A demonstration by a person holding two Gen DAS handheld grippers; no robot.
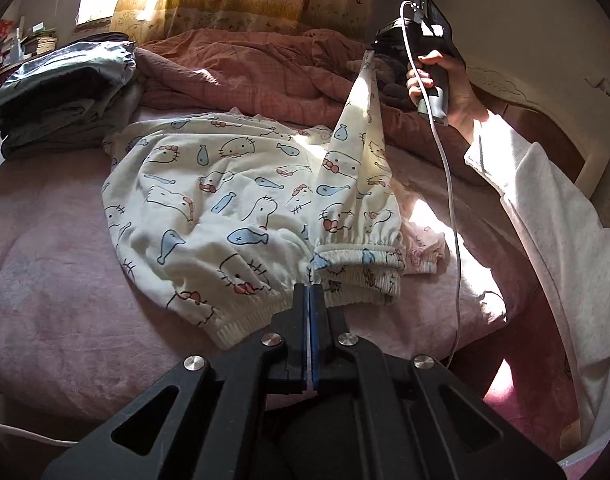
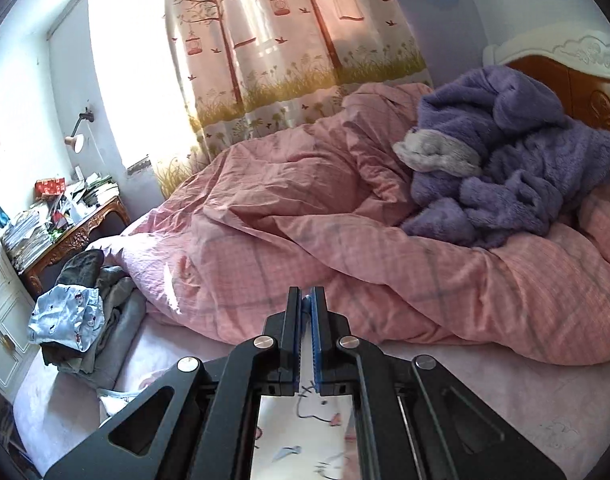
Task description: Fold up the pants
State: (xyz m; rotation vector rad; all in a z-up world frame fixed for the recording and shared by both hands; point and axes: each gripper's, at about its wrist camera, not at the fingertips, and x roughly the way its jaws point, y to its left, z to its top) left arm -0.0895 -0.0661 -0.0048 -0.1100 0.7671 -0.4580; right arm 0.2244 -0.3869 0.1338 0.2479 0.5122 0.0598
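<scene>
Both tongs pinch pants (image 1: 225, 204): left tongs (image 1: 310, 292) at waistband on bed (image 1: 45, 248), right tongs (image 2: 307, 300) raising a corner to fold.

L hand-held gripper (image 1: 310, 294) clamped on pants (image 1: 225, 216) waistband; R hand-held gripper (image 1: 379, 46) lifts a cuff

The pants (image 1: 209, 208) are cream, printed with black-outlined cat faces, pink bows and pale blue fish. The sheet (image 1: 57, 264) is plain pink, the duvet (image 2: 305, 224) pink with a faint grey check. The robe (image 2: 517, 184) is purple; the curtain (image 2: 265, 40) shows brown trees, birdcages and green grass
</scene>
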